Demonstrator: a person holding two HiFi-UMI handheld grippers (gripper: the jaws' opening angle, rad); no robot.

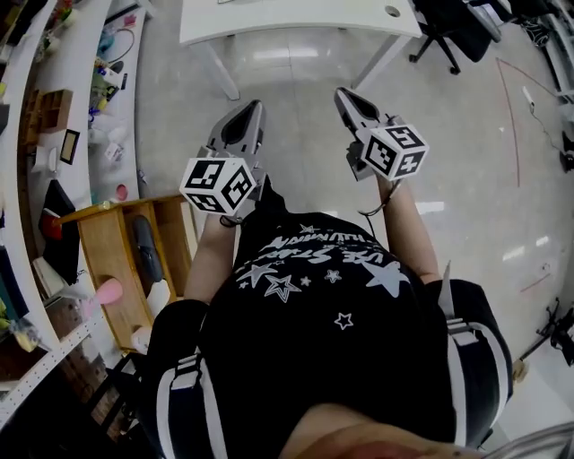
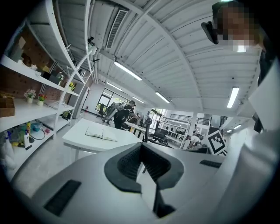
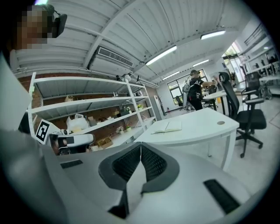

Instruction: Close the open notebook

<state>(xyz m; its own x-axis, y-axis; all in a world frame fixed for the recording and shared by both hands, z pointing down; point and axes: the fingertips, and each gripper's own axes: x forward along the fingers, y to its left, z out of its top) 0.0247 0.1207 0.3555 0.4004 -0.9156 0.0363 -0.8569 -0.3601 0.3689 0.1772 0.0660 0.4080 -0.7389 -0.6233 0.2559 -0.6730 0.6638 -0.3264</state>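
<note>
The open notebook (image 2: 101, 134) lies flat on a white table (image 2: 78, 141), some way ahead of both grippers. The right gripper view shows the same notebook (image 3: 168, 127) on the table (image 3: 205, 129), pages spread. In the head view the table (image 1: 296, 25) runs along the top edge, and I cannot make out the notebook there. My left gripper (image 1: 254, 108) and right gripper (image 1: 343, 93) are held side by side over the floor, short of the table. Each gripper's jaws meet at the tips, left (image 2: 141, 145) and right (image 3: 140, 145), with nothing between them.
White shelving with clutter (image 1: 54, 134) lines the left wall, with a wooden cabinet (image 1: 117, 260) beside my left leg. A black office chair (image 1: 448, 27) stands at the table's right end (image 3: 247, 118). People stand farther back (image 2: 120, 116).
</note>
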